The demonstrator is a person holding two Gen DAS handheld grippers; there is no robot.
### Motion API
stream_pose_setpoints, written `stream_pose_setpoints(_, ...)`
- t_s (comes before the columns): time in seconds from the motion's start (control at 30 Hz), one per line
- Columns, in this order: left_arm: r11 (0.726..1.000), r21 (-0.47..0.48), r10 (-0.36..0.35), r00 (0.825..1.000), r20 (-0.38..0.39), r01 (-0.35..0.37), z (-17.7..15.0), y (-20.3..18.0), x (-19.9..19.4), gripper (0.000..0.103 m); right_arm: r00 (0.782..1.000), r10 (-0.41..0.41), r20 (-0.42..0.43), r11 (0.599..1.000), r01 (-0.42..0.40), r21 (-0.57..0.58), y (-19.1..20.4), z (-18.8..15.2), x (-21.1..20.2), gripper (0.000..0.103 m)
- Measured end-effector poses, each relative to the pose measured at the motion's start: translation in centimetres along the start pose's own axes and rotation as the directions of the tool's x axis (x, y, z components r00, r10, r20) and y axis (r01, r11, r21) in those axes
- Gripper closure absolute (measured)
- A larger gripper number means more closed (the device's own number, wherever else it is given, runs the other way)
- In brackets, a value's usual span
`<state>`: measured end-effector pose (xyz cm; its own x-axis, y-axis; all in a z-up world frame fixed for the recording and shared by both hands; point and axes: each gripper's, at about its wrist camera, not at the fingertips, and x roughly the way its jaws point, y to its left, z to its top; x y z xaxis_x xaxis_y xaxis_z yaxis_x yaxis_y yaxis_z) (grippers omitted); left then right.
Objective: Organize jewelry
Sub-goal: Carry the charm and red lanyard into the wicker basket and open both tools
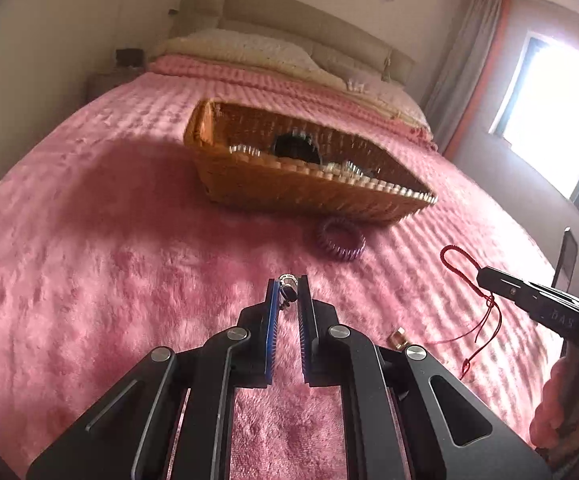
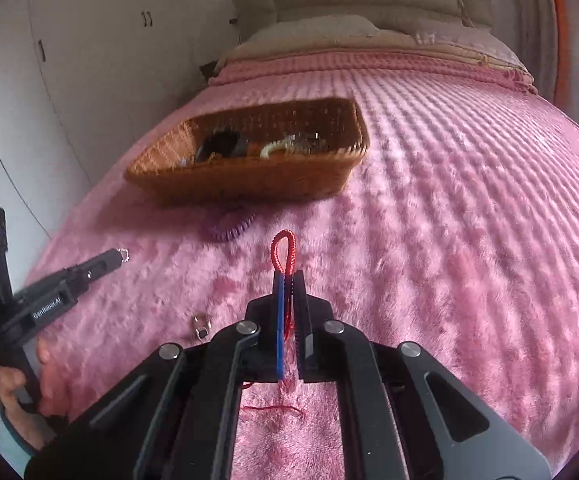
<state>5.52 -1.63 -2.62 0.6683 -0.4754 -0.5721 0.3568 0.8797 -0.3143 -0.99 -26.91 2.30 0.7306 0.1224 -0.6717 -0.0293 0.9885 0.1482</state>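
jewelry split between bed and basket. wicker basket (image 1: 289,184) sits mid-bed on the pink fuzzy blanket (image 1: 129,272), toward the headboard end; inside it a dark round piece (image 2: 219,146) and pale beaded pieces (image 2: 285,145), blurred, can't tell more. purple coil bracelet (image 1: 340,239) lies on the blanket just beside the basket's near wall, touching or nearly, can't tell which. small gold-coloured piece (image 1: 398,339) lies on the blanket near the foot end, between the two grippers, loose. in the right wrist view a small silver clasp-like item (image 2: 200,327) also lies loose on the blanket.

left hand-held gripper (image 1: 288,286) pressed together on a small silver-and-dark trinket (image 1: 288,289), held clear above the blanket. right hand-held gripper (image 2: 288,280) pinched on a red cord (image 2: 283,250); its loop sticks out past the fingertips, tails hang down behind toward the blanket. both grippers point at the basket.

in the way: purple bracelet sits right in front of the basket's near wall, on the line from both grippers. pillows (image 1: 233,50) and headboard (image 1: 309,28) beyond, wardrobe doors (image 2: 69,60) along the left edge of the bed, window (image 1: 553,112) on the right side. a hand grips each gripper handle.
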Motion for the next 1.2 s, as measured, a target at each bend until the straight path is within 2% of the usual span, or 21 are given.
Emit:
stream_pose_setpoints(0.13, 0.999, -0.023, -0.03, 0.998, 0.049, 0.031, 2.0, 0.2, -1.3, 0.096, 0.998, -0.002, 0.064, 1.0, 0.004, -0.028, 1.1, 1.9, -1.8, 0.1)
stream_pose_setpoints(0.33, 0.999, 0.017, -0.047, 0.991, 0.125, 0.045, 7.9, -1.3, -2.0, 0.096, 0.983, -0.001, 0.185, 0.998, 0.012, -0.062, 2.8, 6.6, -3.8, 0.1)
stream_pose_setpoints(0.47, 0.998, 0.057, -0.041, 0.986, 0.161, 0.033, 11.7, -2.8, -0.7, 0.096, 0.97, -0.002, 0.242, 0.997, 0.021, -0.076, 3.7, 10.5, -3.7, 0.1)
stream_pose_setpoints(0.6, 0.998, 0.063, -0.036, 0.986, 0.161, 0.026, 14.6, -3.0, 1.9, 0.096, 0.963, -0.001, 0.268, 0.998, 0.017, -0.06, 3.5, 14.7, -1.7, 0.1)
stream_pose_setpoints(0.77, 0.999, 0.053, 0.005, 0.993, 0.117, -0.011, 16.0, -1.8, 6.6, 0.096, 0.975, 0.0, 0.224, 1.0, 0.005, -0.024, 2.3, 17.5, 3.5, 0.1)
stream_pose_setpoints(0.87, 0.998, 0.026, 0.062, 0.995, 0.076, -0.064, 15.5, -0.6, 9.0, 0.096, 0.989, 0.016, 0.145, 1.0, -0.016, 0.001, 1.2, 17.9, 8.0, 0.1)
stream_pose_setpoints(0.97, 0.997, 0.005, 0.083, 0.996, 0.03, -0.083, 14.8, 0.5, 10.7, 0.096, 0.998, 0.037, 0.047, 0.998, -0.039, 0.054, 0.0, 17.2, 12.5, 0.1)
stream_pose_setpoints(1.07, 0.995, 0.016, 0.101, 0.995, -0.008, -0.101, 14.3, 1.0, 11.8, 0.095, 0.999, 0.046, 0.007, 0.994, -0.047, 0.094, -0.9, 16.3, 14.4, 0.1)
stream_pose_setpoints(1.2, 0.993, 0.011, 0.115, 0.992, -0.048, -0.114, 13.8, 1.3, 12.7, 0.095, 0.997, 0.06, -0.042, 0.995, -0.056, 0.088, -1.1, 15.5, 16.0, 0.1)
